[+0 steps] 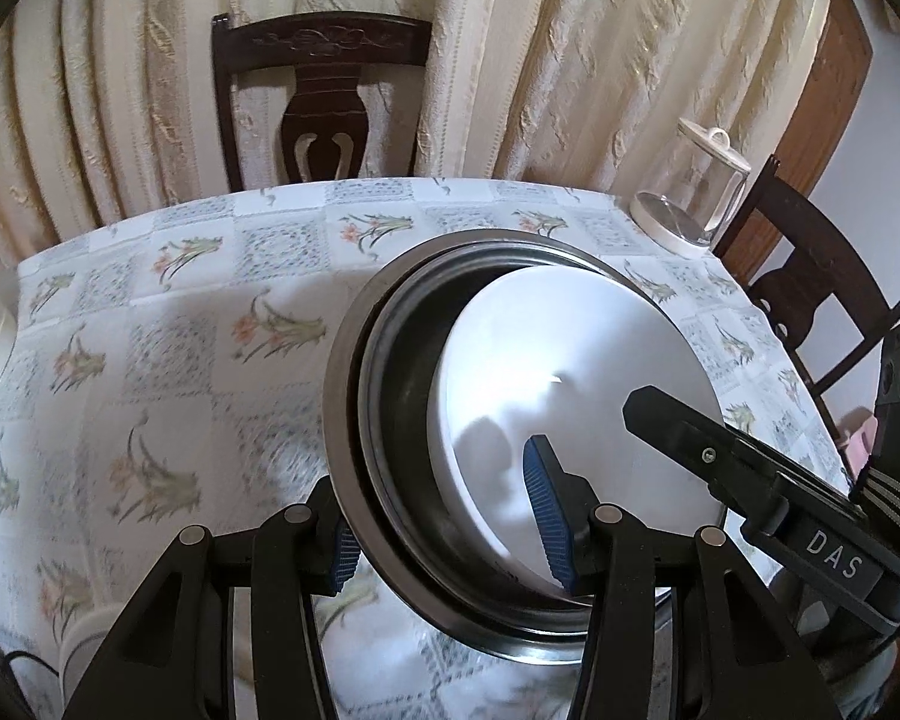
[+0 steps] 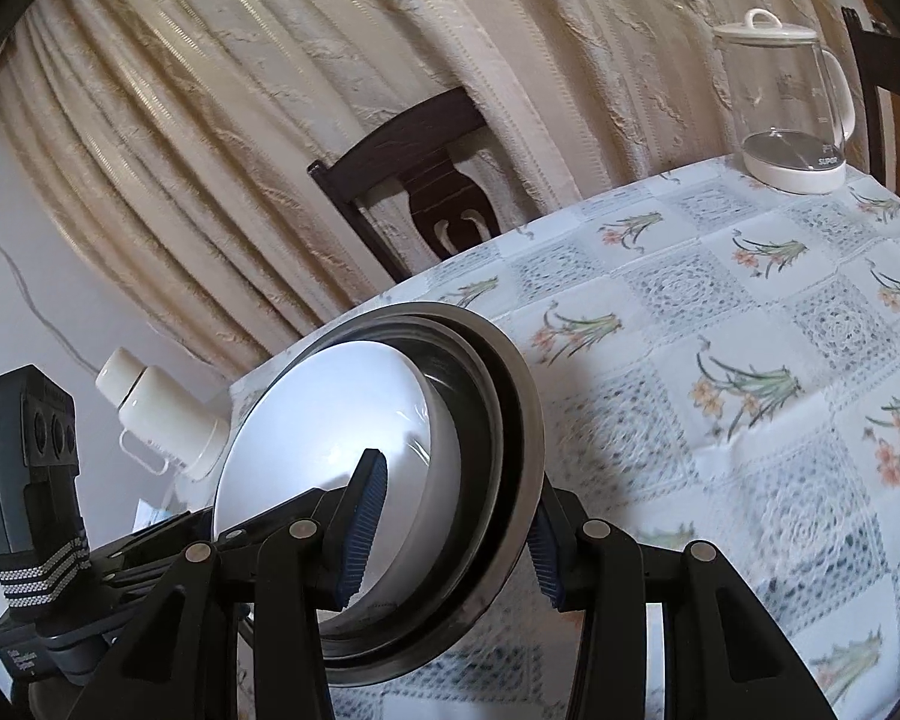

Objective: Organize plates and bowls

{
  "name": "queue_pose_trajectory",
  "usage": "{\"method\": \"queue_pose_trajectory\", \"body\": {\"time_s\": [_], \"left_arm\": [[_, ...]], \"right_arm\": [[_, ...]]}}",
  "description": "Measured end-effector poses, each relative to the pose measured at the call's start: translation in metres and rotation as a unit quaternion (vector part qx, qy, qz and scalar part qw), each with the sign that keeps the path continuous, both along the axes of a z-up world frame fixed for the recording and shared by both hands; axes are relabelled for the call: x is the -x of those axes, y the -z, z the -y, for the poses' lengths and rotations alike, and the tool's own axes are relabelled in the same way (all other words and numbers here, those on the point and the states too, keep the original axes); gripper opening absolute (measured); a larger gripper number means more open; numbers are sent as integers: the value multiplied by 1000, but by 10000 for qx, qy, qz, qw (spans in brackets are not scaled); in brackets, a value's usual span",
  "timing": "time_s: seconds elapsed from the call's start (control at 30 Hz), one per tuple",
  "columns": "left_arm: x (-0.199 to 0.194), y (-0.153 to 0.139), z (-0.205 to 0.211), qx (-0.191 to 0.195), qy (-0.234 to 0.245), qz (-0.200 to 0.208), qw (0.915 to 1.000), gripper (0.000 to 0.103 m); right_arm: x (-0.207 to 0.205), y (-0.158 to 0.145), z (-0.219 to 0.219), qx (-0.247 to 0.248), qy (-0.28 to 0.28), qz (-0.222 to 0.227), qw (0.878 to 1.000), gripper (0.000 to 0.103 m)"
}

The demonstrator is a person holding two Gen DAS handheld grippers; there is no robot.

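Count: 1 white bowl (image 1: 576,396), nested in what looks like 2 stacked metal bowls (image 1: 354,396) (dark inner rim, grey outer rim), 2 grippers, 2 dark wooden chairs, 1 glass kettle (image 2: 786,102) w/ white lid, 1 white thermos (image 2: 162,414).

Stack is tilted and seems lifted just above the floral tablecloth (image 1: 150,312), near the table's near edge.

Left gripper (image 1: 444,516): jaws part open, clamped across the stack's near-left wall; one blue pad inside the white bowl, other pad outside against the grey rim. Right gripper (image 2: 450,534): same grip from the opposite side; one pad inside the white bowl, other behind the outer metal rim. Each gripper shows in the other's view, close alongside the stack.

Room: cloth to left and far side of stack is bare. Kettle sits at far right corner, well apart. Thermos is off the table's left edge. One chair at far edge against curtain (image 1: 510,60), 2nd at right edge.
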State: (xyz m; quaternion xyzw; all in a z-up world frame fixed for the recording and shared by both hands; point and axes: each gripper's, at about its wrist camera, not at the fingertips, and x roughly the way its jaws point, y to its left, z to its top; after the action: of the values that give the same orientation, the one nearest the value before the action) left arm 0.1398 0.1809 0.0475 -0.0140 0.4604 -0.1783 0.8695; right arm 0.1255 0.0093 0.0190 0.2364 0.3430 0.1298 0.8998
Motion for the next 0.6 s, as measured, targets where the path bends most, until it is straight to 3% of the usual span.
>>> {"method": "queue_pose_trajectory", "body": {"time_s": [0.6], "left_arm": [[55, -3, -82, 127, -397, -16, 9991, 50]], "right_arm": [[36, -3, -69, 41, -599, -112, 9981, 47]]}}
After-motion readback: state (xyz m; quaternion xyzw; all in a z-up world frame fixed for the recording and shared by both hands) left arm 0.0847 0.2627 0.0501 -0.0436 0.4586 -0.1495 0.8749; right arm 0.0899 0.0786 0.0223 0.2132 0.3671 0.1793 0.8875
